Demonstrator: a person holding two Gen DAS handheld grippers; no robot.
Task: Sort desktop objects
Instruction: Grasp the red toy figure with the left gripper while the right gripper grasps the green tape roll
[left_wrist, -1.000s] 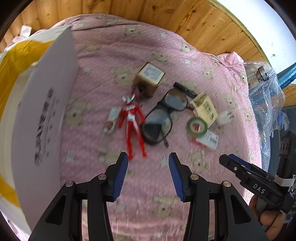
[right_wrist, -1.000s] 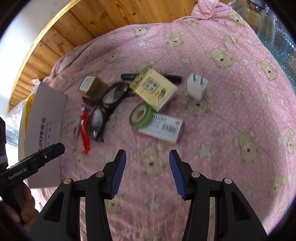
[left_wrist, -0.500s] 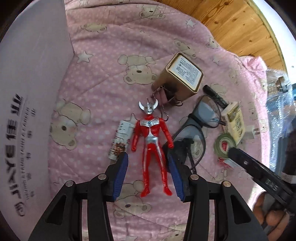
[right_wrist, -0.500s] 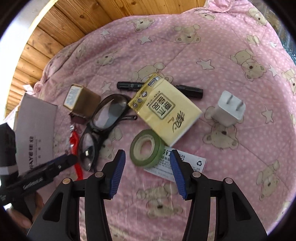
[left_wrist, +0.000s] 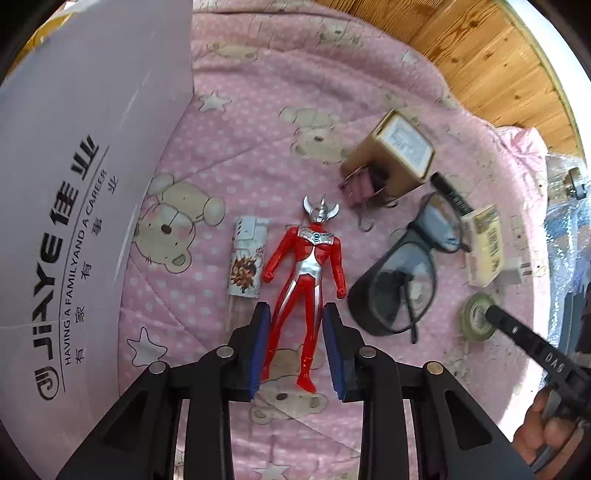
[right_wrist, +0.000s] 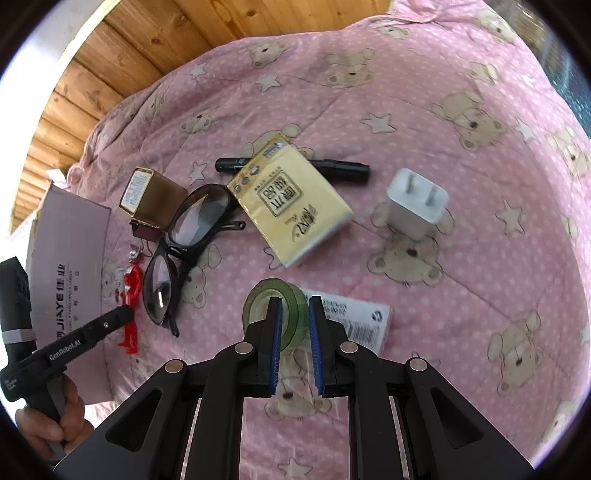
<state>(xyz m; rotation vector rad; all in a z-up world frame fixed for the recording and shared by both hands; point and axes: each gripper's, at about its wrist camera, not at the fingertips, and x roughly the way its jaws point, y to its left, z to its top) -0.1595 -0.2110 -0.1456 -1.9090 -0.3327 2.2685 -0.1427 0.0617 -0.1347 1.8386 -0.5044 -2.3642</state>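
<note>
A red and silver toy figure (left_wrist: 314, 254) lies face up on the pink bear-print quilt (left_wrist: 258, 110). My left gripper (left_wrist: 297, 308) has its blue pads pressed against both sides of the figure's legs. In the right wrist view a green tape roll (right_wrist: 258, 302) rests partly on a white barcoded packet (right_wrist: 354, 321). My right gripper (right_wrist: 294, 301) is shut on the roll's wall, one finger inside the hole and one outside. The figure (right_wrist: 133, 288) also shows there at the left, beside the left gripper's body.
A white lettered box (left_wrist: 74, 184) stands along the left. Black glasses (right_wrist: 184, 240), a yellow tissue pack (right_wrist: 291, 206), a black marker (right_wrist: 343, 168), a white charger (right_wrist: 417, 206), a brown box (right_wrist: 155, 199) and a small printed packet (left_wrist: 245, 266) lie on the quilt.
Both grippers moved forward and down onto the quilt. The left jaws narrowed around the figure's legs; the right jaws narrowed onto the green tape roll.
</note>
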